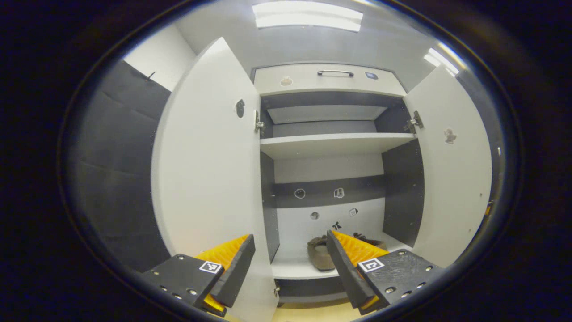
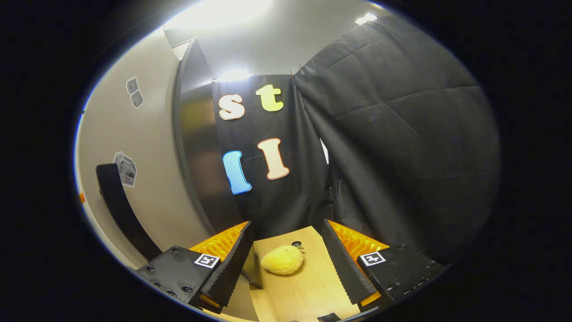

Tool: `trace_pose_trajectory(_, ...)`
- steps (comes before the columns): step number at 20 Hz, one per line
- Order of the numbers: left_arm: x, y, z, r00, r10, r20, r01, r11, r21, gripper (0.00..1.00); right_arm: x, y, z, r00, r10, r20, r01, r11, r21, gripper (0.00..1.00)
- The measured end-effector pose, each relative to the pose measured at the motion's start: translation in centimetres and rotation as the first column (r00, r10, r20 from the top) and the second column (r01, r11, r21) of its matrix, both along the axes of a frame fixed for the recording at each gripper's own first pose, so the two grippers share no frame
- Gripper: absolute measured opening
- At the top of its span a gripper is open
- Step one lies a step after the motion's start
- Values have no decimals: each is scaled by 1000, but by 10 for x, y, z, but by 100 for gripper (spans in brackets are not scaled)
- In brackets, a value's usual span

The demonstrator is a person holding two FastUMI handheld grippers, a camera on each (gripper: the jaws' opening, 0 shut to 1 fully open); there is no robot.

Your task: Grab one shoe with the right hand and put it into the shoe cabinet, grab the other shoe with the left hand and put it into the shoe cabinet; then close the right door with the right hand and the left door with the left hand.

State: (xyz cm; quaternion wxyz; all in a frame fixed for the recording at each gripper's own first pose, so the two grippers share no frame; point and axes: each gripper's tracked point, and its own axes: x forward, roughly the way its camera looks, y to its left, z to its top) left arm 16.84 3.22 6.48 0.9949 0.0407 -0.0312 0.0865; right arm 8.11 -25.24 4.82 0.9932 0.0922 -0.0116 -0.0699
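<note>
The shoe cabinet (image 1: 333, 145) stands in front of me in the left gripper view with both doors swung wide. Two brown shoes rest on its bottom shelf: one (image 1: 318, 255) in plain sight, the other (image 1: 373, 243) mostly hidden behind my finger. My left gripper (image 1: 289, 252) is open and holds nothing; the left door (image 1: 210, 170) has its free edge running down between the fingers. The right door (image 1: 451, 170) hangs open at the right. In the right gripper view, my right gripper (image 2: 288, 250) is open and empty, beside a white panel (image 2: 152, 188) with a black handle (image 2: 118, 201).
A drawer with a metal handle (image 1: 335, 72) tops the cabinet, above a bare middle shelf (image 1: 335, 144). A yellow lemon-like object (image 2: 283, 260) lies on the wooden floor (image 2: 308, 286) ahead of the right gripper. Black cloth (image 2: 402, 156) closes the booth, and a glossy dark panel (image 2: 196, 147) stands by the white one.
</note>
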Motion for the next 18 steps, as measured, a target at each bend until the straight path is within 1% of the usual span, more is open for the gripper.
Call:
trace_pose_trajectory(1, -4, 2, -3, 1000, 10, -14, -10, 1000, -5, 94, -4, 5, 6, 1000, -7, 5, 7, 1000, 0, 98)
trace_pose_trajectory(2, -12, 6, -8, 1000, 22, -16, -22, 1000, -21, 100, -8, 9, 11, 1000, -12, 10, 12, 1000, -4, 98)
trace_pose_trajectory(3, -21, 10, -13, 999, 29, -17, -30, 999, -42, 100, -12, 13, 16, 1000, -19, 15, 19, 1000, -13, 98)
trace_pose_trajectory(5, -27, 21, -27, 998, 68, -16, -69, 995, -66, 100, -22, 18, 24, 999, -36, 26, 37, 999, -35, 98)
trace_pose_trajectory(6, -31, 22, -33, 996, 86, -21, -87, 994, -68, 94, -27, 23, 28, 999, -41, 32, 42, 998, -42, 98)
trace_pose_trajectory(7, -33, 19, -41, 996, 86, -36, -89, 993, -73, 94, -33, 26, 30, 998, -47, 33, 48, 998, -39, 98)
trace_pose_trajectory(9, -36, 13, -57, 996, 61, -59, -67, 994, -89, 93, -42, 39, 32, 999, -36, 37, 37, 999, -17, 98)
trace_pose_trajectory(10, -41, 10, -66, 997, 44, -63, -50, 994, -99, 87, -47, 43, 33, 999, -34, 41, 34, 999, -12, 98)
trace_pose_trajectory(11, -41, 7, -72, 998, 22, -67, -29, 994, -105, 100, -51, 44, 33, 998, -40, 44, 41, 999, -14, 98)
trace_pose_trajectory(12, -40, 5, -76, 997, 5, -72, -13, 994, -107, 94, -55, 43, 33, 997, -55, 49, 56, 998, -21, 98)
trace_pose_trajectory(13, -39, 3, -81, 997, -12, -77, 4, 995, -104, 94, -61, 41, 34, 996, -72, 57, 74, 997, -26, 98)
trace_pose_trajectory(14, -38, 2, -85, 996, -23, -83, 15, 995, -102, 99, -63, 42, 35, 995, -82, 63, 84, 996, -24, 98)
trace_pose_trajectory(17, -36, -9, -95, 992, -78, -98, 67, 992, -106, 94, -65, 55, 37, 996, -62, 67, 64, 998, -30, 98)
trace_pose_trajectory(18, -36, -14, -97, 990, -97, -101, 86, 991, -107, 100, -65, 59, 37, 996, -59, 63, 61, 997, -41, 98)
